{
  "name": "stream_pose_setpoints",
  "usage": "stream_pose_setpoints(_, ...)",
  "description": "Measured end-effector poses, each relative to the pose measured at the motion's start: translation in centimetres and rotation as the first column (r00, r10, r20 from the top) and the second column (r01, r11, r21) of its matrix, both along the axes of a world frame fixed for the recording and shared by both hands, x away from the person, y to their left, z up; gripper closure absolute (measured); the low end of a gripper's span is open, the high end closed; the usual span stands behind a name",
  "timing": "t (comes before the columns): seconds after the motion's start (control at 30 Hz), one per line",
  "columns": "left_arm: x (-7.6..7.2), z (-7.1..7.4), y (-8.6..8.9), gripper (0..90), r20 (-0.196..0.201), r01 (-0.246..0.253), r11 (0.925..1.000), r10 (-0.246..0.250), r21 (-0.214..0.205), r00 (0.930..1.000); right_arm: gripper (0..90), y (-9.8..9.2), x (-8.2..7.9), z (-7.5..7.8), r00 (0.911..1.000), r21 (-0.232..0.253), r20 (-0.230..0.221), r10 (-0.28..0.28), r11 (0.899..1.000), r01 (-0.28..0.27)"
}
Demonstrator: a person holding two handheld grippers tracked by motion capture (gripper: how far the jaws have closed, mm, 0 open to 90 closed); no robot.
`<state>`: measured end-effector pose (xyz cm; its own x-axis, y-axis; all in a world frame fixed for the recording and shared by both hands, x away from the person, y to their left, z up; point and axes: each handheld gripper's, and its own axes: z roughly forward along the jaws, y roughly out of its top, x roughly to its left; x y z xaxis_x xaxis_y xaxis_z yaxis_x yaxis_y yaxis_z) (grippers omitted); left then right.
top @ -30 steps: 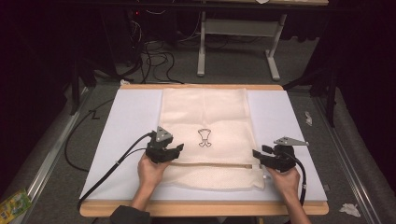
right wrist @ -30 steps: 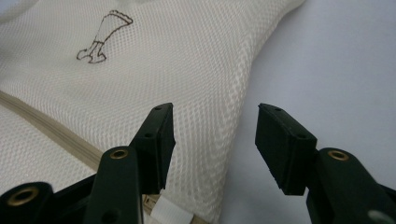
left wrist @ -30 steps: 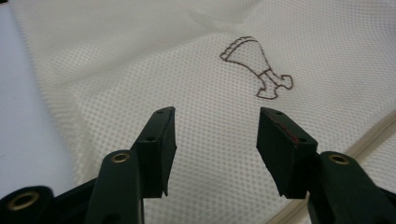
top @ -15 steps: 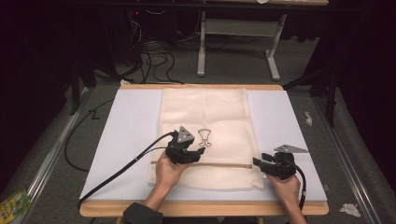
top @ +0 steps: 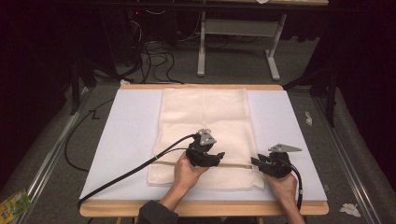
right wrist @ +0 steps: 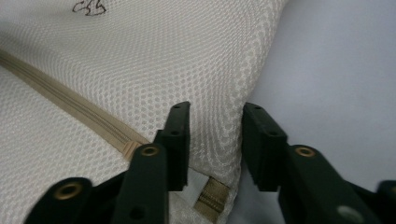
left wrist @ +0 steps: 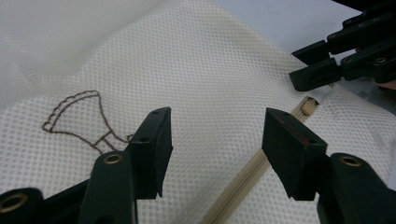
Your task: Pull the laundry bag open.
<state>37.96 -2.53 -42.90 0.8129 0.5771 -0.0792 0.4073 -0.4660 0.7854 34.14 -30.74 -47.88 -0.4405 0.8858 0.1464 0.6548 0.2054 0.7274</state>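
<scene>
We see a cream mesh laundry bag [top: 205,116] lying flat on the white mat [top: 126,135] that covers the wooden table [top: 201,209], its beige zipper [left wrist: 243,179] running across the bag's near part. Our left gripper [top: 209,157] hangs over the middle of the zipper line, jaws spread wide with nothing between them, beside a brown stitched outline [left wrist: 77,116] on the mesh. Our right gripper [top: 259,163] sits at the bag's right edge, where the zipper ends; its jaws have just been closing and now straddle a raised fold of mesh at that edge [right wrist: 219,140], though we cannot tell whether the pads already press on it.
</scene>
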Motion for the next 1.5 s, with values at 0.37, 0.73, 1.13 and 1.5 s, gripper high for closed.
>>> stream_pose_setpoints(0.37, -0.8, -0.9, -1.8, 45.3, -0.036, 0.068, 0.9976, -0.068, 0.014, 0.9971, 87.8, 0.1, -0.6, 1.1, 0.9955, 0.008, 0.088, 0.035, 0.999, -0.036)
stream_pose_setpoints(0.73, -1.5, -1.3, -3.9, 59.5, -0.075, 0.163, 0.9866, -0.163, -0.002, 0.9838, 88.4, 0.1, -0.9, 2.4, 0.9898, 0.023, 0.130, 0.058, 0.998, -0.061)
stream_pose_setpoints(1.13, -1.6, -1.9, -5.2, 58.1, -0.099, 0.199, 0.9800, -0.199, -0.010, 0.9751, 88.5, -0.1, -0.7, 3.1, 0.9886, 0.046, 0.138, 0.062, 0.997, -0.069)
stream_pose_setpoints(1.5, -1.8, -2.5, -5.6, 54.2, -0.092, 0.200, 0.9797, -0.200, -0.004, 0.9755, 88.5, 0.1, -0.5, 3.6, 0.9872, 0.086, 0.143, 0.070, 0.993, -0.083)
